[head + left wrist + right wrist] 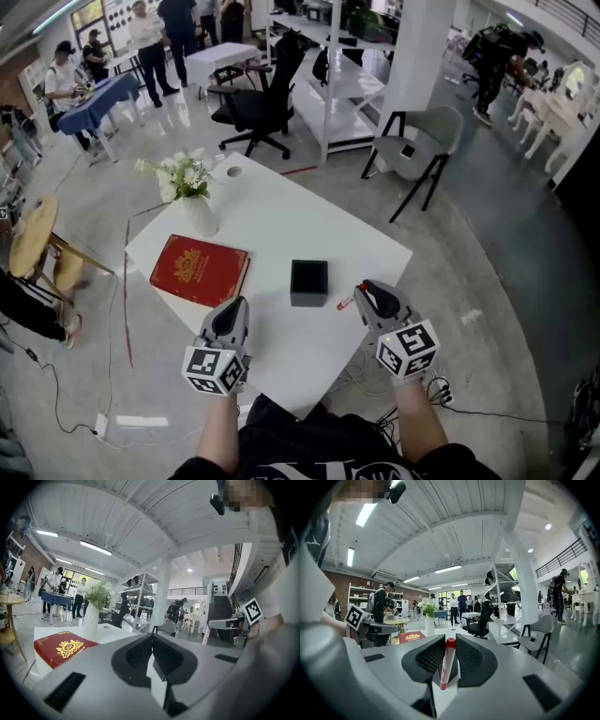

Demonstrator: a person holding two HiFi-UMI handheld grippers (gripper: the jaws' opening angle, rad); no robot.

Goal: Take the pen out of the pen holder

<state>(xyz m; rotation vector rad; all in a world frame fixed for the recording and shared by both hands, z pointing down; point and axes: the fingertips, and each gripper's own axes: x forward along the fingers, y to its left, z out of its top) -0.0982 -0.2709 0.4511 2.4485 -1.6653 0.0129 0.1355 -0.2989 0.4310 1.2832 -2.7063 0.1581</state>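
Observation:
The black cube-shaped pen holder (308, 281) stands near the middle of the white table (281, 225). My right gripper (363, 289) hovers just right of it, shut on a white pen with a red cap (345, 303). In the right gripper view the pen (446, 663) stands nearly upright between the pads, cap up. My left gripper (235, 304) hangs over the table's near edge, left of the holder, its jaws closed together with nothing between them (153, 632). The holder is hidden in both gripper views.
A red book (200, 270) lies left of the holder, with a white vase of flowers (199, 214) behind it. Beyond the table stand a black office chair (258, 103), a grey chair (417, 150) and white shelving (337, 84). People stand at the far left.

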